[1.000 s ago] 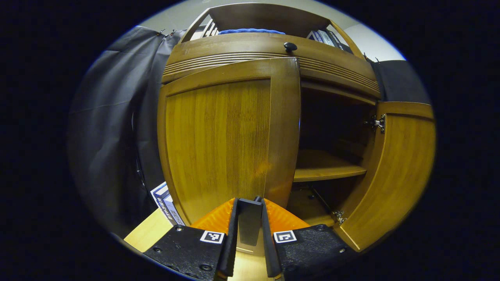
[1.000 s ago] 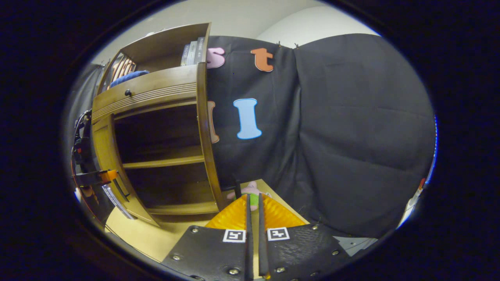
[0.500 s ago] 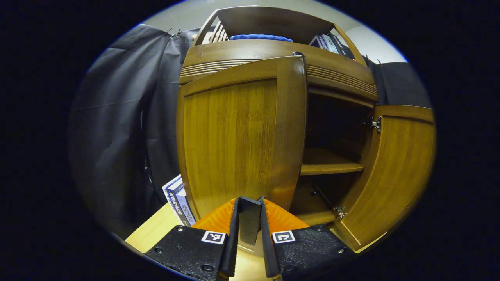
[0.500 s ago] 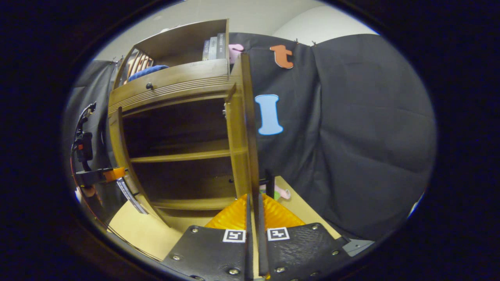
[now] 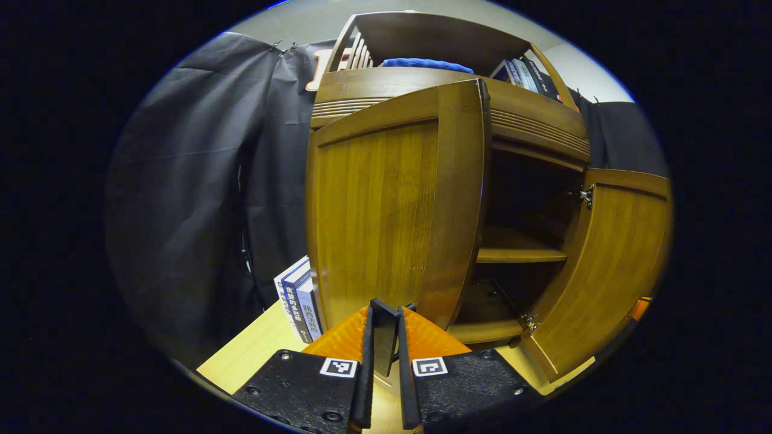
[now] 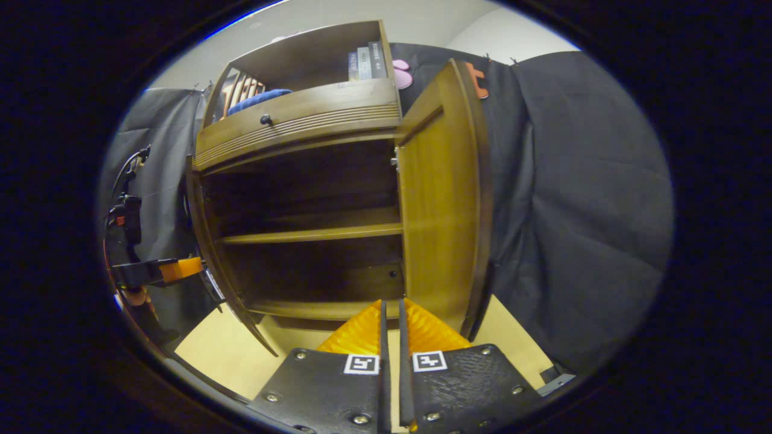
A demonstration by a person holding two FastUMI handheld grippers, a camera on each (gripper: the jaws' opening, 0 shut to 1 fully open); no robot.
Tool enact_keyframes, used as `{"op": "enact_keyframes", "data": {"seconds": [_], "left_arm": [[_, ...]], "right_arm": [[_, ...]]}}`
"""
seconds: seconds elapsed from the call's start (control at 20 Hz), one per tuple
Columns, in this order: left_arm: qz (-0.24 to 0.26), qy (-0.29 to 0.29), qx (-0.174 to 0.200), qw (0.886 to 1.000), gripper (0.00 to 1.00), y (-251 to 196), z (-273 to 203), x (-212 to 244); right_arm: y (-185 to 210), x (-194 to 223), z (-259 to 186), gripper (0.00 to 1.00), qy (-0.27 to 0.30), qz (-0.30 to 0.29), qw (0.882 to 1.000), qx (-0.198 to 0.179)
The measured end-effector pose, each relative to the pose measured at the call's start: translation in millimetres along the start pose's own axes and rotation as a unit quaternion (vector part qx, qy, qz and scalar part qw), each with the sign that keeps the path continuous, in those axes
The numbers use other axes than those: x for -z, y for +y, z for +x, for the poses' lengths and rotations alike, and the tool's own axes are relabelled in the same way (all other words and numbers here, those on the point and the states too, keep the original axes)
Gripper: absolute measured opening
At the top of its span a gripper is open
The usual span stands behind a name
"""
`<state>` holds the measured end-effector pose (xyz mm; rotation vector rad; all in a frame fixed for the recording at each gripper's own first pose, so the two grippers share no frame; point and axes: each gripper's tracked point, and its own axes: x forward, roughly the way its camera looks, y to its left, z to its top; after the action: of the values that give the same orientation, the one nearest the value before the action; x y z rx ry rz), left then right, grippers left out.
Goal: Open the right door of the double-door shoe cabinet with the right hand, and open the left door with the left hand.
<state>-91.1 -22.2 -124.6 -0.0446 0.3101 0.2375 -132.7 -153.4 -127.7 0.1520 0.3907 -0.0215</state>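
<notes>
The wooden shoe cabinet (image 5: 531,129) stands on a light table. In the left gripper view its left door (image 5: 386,211) is swung partly out, and my left gripper (image 5: 386,314) is shut on the dark handle (image 5: 384,334) at the door's lower edge. The right door (image 5: 609,265) stands wide open at the right. In the right gripper view the right door (image 6: 440,205) shows its inner face and the left door (image 6: 202,241) is seen edge-on. My right gripper (image 6: 391,310) is shut on nothing, low in front of the cabinet floor. My left gripper (image 6: 178,269) shows at the far left.
Books (image 5: 295,298) lean beside the cabinet's left side. On top lie a blue cloth (image 5: 425,62) and more books (image 5: 518,69). A drawer knob (image 6: 265,119) sits above the doors, and a shelf (image 6: 313,232) crosses the inside. The table (image 6: 211,346) extends in front.
The left door has swung further out with my left gripper on its handle. The right gripper has come off the right door, which now shows its inner face instead of its edge.
</notes>
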Motion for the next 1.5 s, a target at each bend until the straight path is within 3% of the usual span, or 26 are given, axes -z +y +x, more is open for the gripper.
{"op": "enact_keyframes", "data": {"seconds": [0.2, 0.75, 1.0, 1.4, 1.5], "left_arm": [[0.005, 0.002, -0.013, 1.0, 0.12, 14.4, -10.5, 1.2], [0.003, 0.008, -0.06, 0.998, 0.02, 53.0, -30.8, 1.0], [-0.001, 0.008, -0.074, 0.997, 0.04, 67.4, -36.1, 1.4], [0.008, 0.002, -0.14, 0.99, 0.02, 116.9, -48.8, -1.6], [0.003, -0.006, -0.131, 0.991, 0.01, 119.2, -48.4, -2.8]], "right_arm": [[22.0, 2.2, 12.8, 0.06, 0.006, -0.006, 0.999, -0.032], [58.1, 11.8, 32.4, 0.06, 0.023, -0.011, 0.995, -0.095], [71.1, 13.9, 43.1, 0.06, 0.027, -0.011, 0.993, -0.116], [91.5, 11.9, 59.3, 0.06, 0.031, -0.012, 0.988, -0.149], [98.0, 12.2, 62.4, 0.06, 0.033, -0.012, 0.987, -0.157]]}}
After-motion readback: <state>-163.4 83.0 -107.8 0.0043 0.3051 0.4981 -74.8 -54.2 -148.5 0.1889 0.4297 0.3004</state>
